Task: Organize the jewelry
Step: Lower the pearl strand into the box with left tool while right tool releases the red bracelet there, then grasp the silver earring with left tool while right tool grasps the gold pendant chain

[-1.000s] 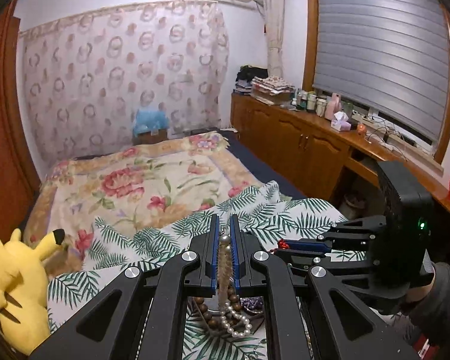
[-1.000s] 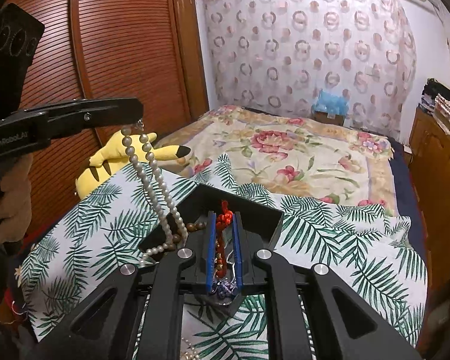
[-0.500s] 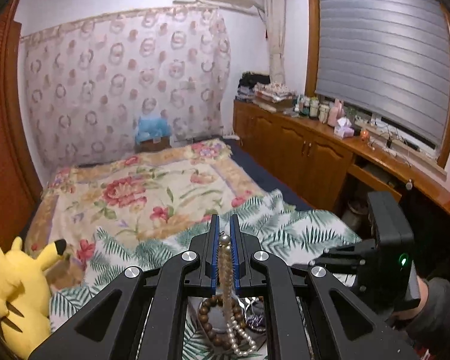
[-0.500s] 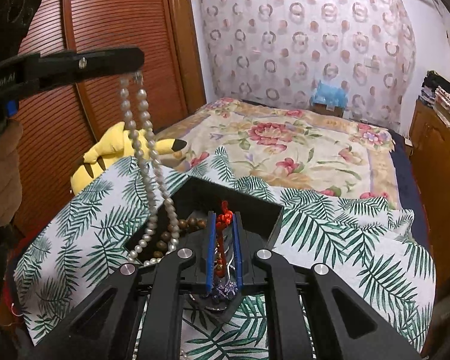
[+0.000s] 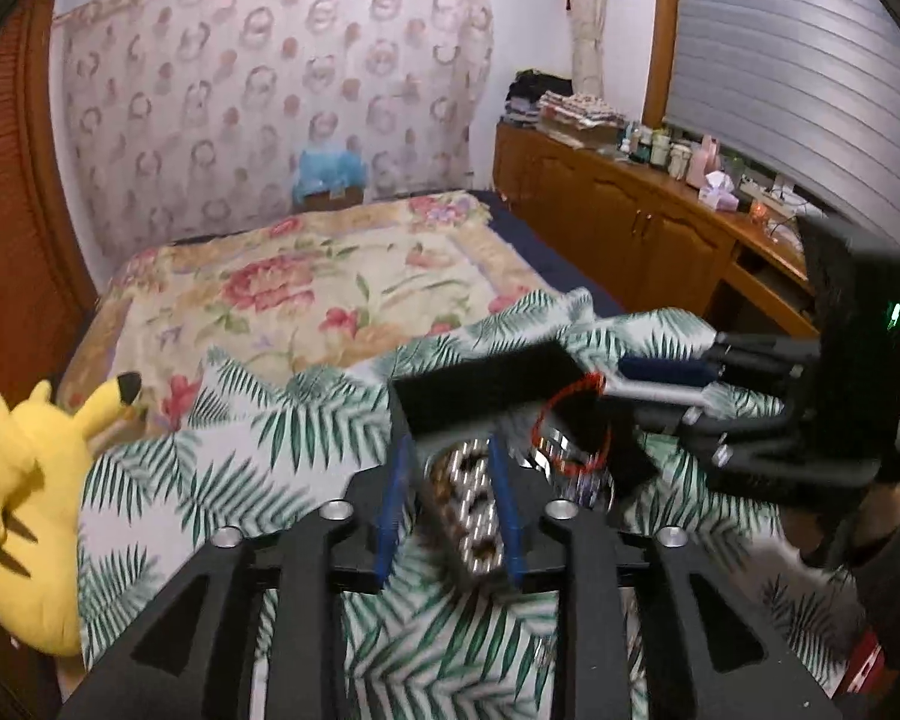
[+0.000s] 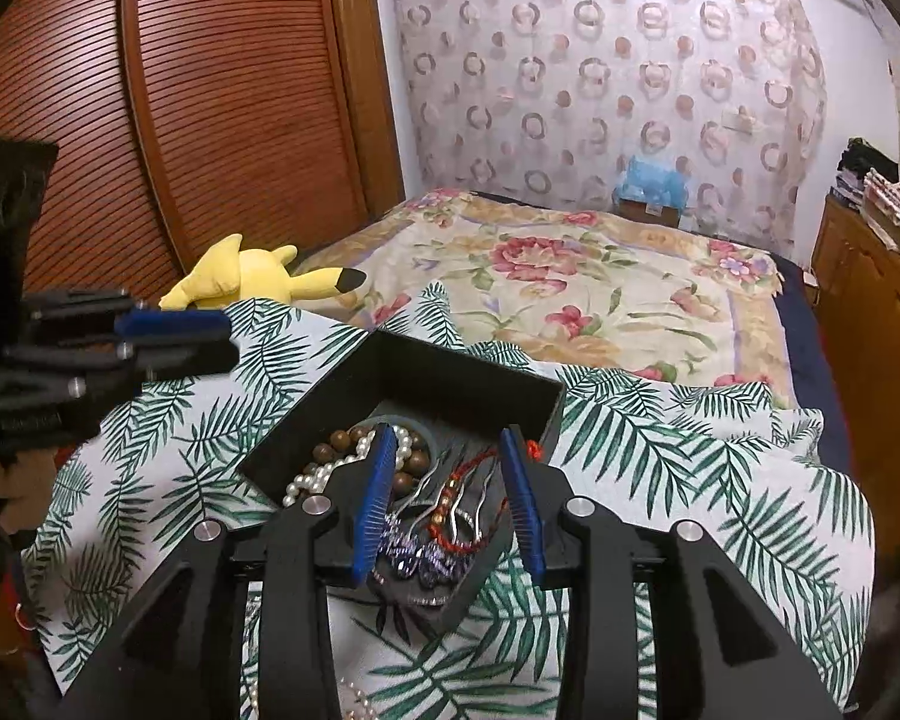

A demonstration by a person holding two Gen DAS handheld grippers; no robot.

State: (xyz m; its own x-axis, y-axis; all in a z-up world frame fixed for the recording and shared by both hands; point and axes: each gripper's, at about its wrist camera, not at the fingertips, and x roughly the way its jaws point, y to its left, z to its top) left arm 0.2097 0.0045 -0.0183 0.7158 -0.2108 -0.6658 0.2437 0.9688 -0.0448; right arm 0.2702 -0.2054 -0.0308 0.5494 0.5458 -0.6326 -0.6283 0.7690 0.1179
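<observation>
At far left: left gripper [image 6: 174, 336], spread, empty. Centre: black box [image 6: 450, 369] on bed, holding pearl necklace [image 6: 315, 477], wooden beads [image 6: 411, 462], red bracelet [image 6: 456, 516]. Above: right gripper [image 6: 447, 501], released. Best withdrawn straight up, avoiding snagged strands.

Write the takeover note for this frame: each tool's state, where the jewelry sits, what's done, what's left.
Left tool: open, empty, above the black box.
Right tool: open, empty, over the box's near end.
In the box: pearl necklace, brown wooden beads, red cord bracelet, silver hairpins.
Done: pearls and red bracelet are in.
Left: a few pearls show on the leaf-print cloth at the bottom edge; check there.
</observation>
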